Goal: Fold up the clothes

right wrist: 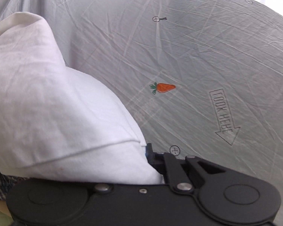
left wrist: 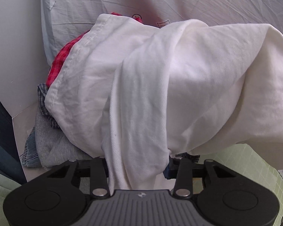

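Observation:
A white garment (left wrist: 160, 86) hangs bunched and lifted across the left wrist view. My left gripper (left wrist: 138, 167) is shut on a fold of it; the cloth runs down between the fingers and hides the tips. The same white garment (right wrist: 52, 113) fills the left half of the right wrist view. My right gripper (right wrist: 141, 156) is shut on its hemmed edge; only the right finger (right wrist: 151, 154) shows, the left one is under the cloth.
A pale bed sheet (right wrist: 207, 60) printed with carrots and "LOOK HERE" arrows lies below. A pile of clothes sits at the left: red checked (left wrist: 60, 62), blue plaid (left wrist: 44, 98), grey (left wrist: 54, 146) and denim (left wrist: 29, 154). Green tiled floor (left wrist: 254, 162) shows at lower right.

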Demonstrator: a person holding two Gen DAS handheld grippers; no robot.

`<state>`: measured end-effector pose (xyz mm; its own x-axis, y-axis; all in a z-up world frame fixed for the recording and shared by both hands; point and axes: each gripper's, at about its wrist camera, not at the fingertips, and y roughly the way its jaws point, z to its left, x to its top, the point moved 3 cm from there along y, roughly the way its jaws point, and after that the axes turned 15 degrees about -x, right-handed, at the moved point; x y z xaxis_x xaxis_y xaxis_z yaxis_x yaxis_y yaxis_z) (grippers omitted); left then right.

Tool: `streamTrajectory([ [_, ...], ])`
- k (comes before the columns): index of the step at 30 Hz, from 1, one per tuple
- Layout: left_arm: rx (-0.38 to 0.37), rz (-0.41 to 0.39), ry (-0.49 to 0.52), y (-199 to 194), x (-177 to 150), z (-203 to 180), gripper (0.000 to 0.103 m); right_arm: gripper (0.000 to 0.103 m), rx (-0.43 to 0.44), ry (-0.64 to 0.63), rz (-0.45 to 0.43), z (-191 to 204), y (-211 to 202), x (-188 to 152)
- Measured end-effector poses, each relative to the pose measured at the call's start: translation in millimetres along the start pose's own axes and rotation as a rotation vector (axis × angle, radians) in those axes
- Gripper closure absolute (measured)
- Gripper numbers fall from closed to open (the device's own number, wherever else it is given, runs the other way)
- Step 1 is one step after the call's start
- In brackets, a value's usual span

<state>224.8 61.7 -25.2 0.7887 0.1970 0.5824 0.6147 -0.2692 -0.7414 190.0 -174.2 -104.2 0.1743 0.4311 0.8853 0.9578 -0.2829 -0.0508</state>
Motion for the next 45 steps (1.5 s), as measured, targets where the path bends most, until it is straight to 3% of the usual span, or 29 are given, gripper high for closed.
streamTrajectory([
  [5,-0.094,0.048,0.082,-27,-74,-39,0.065,0.098,-0.138,0.054,0.068,-76,-77,-36],
  [9,-0.199,0.170,0.205,-29,-143,-87,0.064,0.098,-0.309,0.030,0.205,-148,-148,-94],
  [12,-0.237,0.289,0.261,-15,-204,-108,0.059,0.097,-0.405,-0.088,0.361,-186,-187,-159],
  [14,-0.247,0.366,0.275,-6,-240,-115,0.059,0.089,-0.343,-0.185,0.571,-204,-203,-215],
  [15,-0.252,0.405,0.282,-1,-258,-118,0.059,0.084,-0.293,-0.185,0.682,-212,-213,-241],
  [17,-0.261,0.483,0.295,8,-294,-125,0.059,0.072,-0.262,-0.103,0.803,-231,-234,-271],
  [21,-0.226,0.425,0.270,-9,-297,-122,0.059,0.066,-0.265,0.093,0.862,-257,-275,-282],
  [30,-0.232,0.340,0.098,-50,-296,-116,0.058,0.062,-0.321,0.379,0.809,-318,-282,-276],
  [39,-0.246,0.283,-0.006,-49,-261,-104,0.058,0.055,-0.283,0.432,0.757,-323,-245,-269],
  [45,-0.248,0.274,-0.041,-29,-232,-97,0.053,0.034,-0.262,0.453,0.730,-313,-201,-249],
])
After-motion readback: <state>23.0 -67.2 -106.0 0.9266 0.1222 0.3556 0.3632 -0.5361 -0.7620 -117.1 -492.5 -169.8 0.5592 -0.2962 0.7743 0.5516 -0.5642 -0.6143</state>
